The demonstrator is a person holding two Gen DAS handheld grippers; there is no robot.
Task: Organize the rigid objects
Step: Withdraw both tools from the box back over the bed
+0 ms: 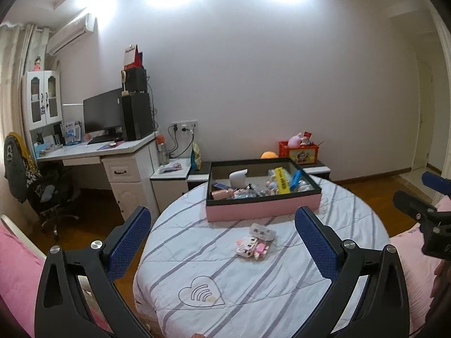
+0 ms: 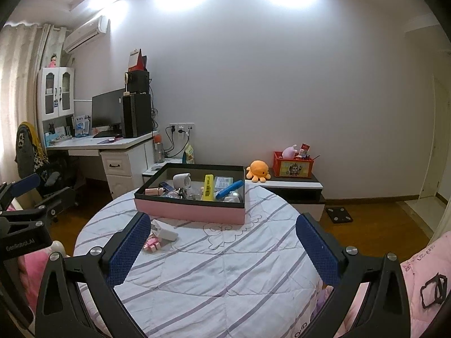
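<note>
On the round table (image 1: 253,281) in front of me, covered with a white quilted cloth striped in grey, sits a shallow pink box (image 1: 263,209) with a black rim, toward the far edge. Inside it I can see a white cylindrical item (image 1: 238,178), a yellow bar-shaped item (image 1: 282,180), a blue tube-like item (image 1: 296,178) and several smaller pieces too jumbled to name. Just in front of the box, on the bare cloth, lie two small things touching each other: a clear plastic case (image 1: 262,231) and a pink and white block toy (image 1: 253,248). My left gripper (image 1: 222,233) hangs above the near side of the table with its blue-padded fingers spread wide and nothing between them; the toy and case lie ahead, between the two fingers in that view. My right gripper (image 2: 220,242) is likewise spread wide and empty, and from its camera the toy and case show just beside its left finger (image 2: 129,250). Beyond the table, an orange plush octopus (image 2: 258,170) and a red crate (image 2: 293,166) of toys rest on a low cabinet against the wall.
</note>
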